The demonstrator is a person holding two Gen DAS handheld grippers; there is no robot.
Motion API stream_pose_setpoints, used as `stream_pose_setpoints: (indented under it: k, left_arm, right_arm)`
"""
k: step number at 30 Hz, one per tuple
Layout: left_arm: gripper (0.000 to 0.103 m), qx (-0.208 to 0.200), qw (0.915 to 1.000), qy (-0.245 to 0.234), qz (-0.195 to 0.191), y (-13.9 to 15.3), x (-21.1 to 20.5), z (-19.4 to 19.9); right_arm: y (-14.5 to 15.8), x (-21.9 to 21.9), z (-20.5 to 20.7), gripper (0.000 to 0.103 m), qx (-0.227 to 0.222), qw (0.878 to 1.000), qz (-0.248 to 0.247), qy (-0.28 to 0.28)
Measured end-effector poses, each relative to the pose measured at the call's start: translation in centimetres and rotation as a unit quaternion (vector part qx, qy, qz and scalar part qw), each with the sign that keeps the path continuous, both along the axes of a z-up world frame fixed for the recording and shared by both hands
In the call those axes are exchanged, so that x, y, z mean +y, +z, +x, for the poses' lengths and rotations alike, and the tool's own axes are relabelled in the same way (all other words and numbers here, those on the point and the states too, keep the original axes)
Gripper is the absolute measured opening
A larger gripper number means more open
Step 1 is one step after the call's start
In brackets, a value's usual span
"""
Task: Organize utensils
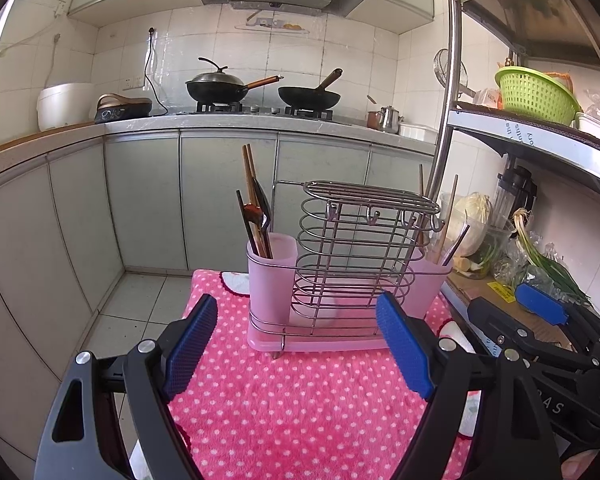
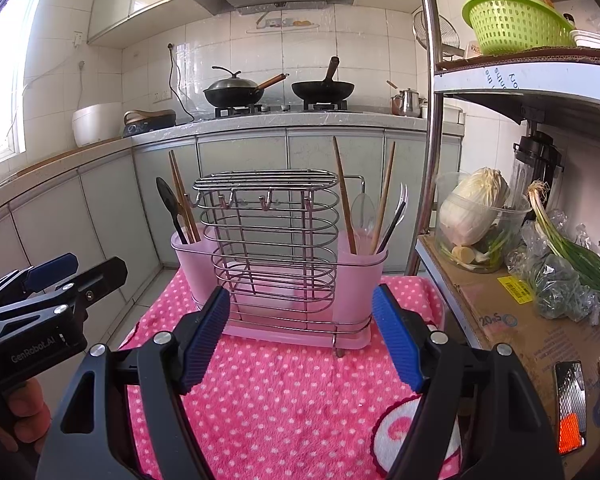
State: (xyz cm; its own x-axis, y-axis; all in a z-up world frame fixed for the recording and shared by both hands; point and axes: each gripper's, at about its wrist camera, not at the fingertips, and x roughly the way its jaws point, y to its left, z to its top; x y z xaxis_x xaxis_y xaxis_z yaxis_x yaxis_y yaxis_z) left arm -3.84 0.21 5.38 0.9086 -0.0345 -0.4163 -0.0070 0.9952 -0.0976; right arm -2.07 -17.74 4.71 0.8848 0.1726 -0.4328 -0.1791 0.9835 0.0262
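Right now I see both tongs open and empty, hovering side by side over the pink dotted cloth (image 2: 284,392). Left tongs (image 1: 296,344) have blue pads spread wide, nothing between them; right tongs (image 2: 302,338) the same. Utensil rack (image 2: 278,256) stands on the cloth straight ahead of both tongs, wire basket in the middle, pink cup at each end. Left cup (image 1: 270,272), ahead-left of my left tongs, holds brown chopsticks (image 1: 251,196) and a black spoon (image 2: 172,208). Right cup (image 2: 360,280), ahead of my right tongs, holds two chopsticks (image 2: 345,196), a clear spoon and a dark-handled fork (image 2: 396,216). Shelf (image 2: 512,312) with cabbage and greens sits right of the right tongs.
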Motion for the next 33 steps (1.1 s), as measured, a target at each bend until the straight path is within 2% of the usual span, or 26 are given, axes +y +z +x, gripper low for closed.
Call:
stream_pose_setpoints:
  k: [27,33]
  left_arm:
    - [0.08,0.021,0.9998,-0.007,0.004,-1.2,-0.2,1.4]
    - [0.08,0.042,0.9991,-0.005,-0.004,-2.0,0.2,2.5]
  right_arm:
    - [-1.6,-0.3,1.2,0.074,0.02,1.0,0.001,-0.001]
    - [-2.4,-0.4,1.8,0.074,0.031,1.0,0.002,-0.002]
